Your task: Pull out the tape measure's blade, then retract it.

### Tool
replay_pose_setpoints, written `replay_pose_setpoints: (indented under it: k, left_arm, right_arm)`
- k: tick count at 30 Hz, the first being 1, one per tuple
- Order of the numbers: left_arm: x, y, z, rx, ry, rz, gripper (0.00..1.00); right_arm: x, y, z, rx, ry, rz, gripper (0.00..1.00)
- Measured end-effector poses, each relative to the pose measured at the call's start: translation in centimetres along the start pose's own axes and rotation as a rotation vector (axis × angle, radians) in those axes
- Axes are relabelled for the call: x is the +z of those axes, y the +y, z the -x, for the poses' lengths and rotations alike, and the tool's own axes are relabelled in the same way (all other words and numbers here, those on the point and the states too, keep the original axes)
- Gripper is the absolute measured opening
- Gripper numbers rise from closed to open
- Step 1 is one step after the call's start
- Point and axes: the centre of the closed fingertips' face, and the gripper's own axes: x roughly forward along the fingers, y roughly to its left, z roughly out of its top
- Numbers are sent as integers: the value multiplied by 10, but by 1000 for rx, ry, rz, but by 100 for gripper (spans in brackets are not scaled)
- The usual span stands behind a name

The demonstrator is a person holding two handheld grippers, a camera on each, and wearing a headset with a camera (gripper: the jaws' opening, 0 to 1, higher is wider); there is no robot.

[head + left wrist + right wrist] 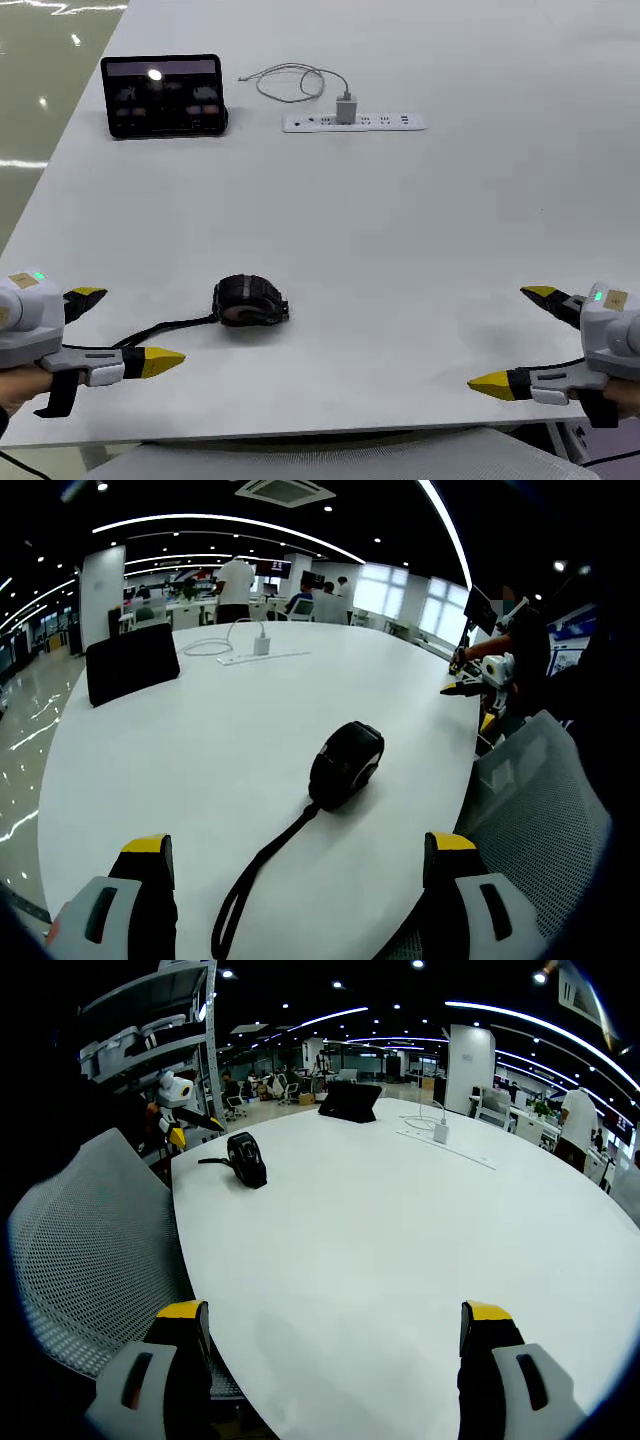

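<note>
- The left gripper [130, 325], grey with yellow-tipped jaws, is spread wide and empty, near the loop of a black wrist strap [165, 328].
- The right gripper [511, 338], of the same make, is likewise agape and empty, well apart from the work.
- The black round-cased tape measure [248, 300] lies on the white table [400, 220] near its front edge; no blade shows out.
- Suggested method: the left gripper pins the case firmly; the right pinches the blade tip, draws it out straight and guides it back in.

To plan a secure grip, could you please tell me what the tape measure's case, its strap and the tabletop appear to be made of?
Tape measure case: black, matte, likely rubber-coated plastic; dull highlights. Strap: black flexible cord, fabric or rubber; it lies in limp curves. Tabletop: smooth white laminate, seemingly; soft sheen.
</note>
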Motion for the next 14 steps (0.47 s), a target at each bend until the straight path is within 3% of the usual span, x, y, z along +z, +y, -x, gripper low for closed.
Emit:
replay_pose_setpoints:
  k: [1,2,4,6,14]
  left_arm:
    - [-5,-12,-2,-66,21,23,97]
    - [-6,-7,-5,-34,21,14,95]
    - [-9,-6,-7,-16,25,-6,99]
    - [-4,-4,-7,-12,-2,13,100]
    - [-2,-5,-3,-14,6,-18,100]
  right_arm:
    - [-2,2,-1,3,13,20,100]
    - [-3,3,-2,6,18,26,100]
    - [-4,6,-3,14,27,34,100]
    - [-3,7,-3,17,26,34,100]
    - [-2,0,-2,11,29,31,100]
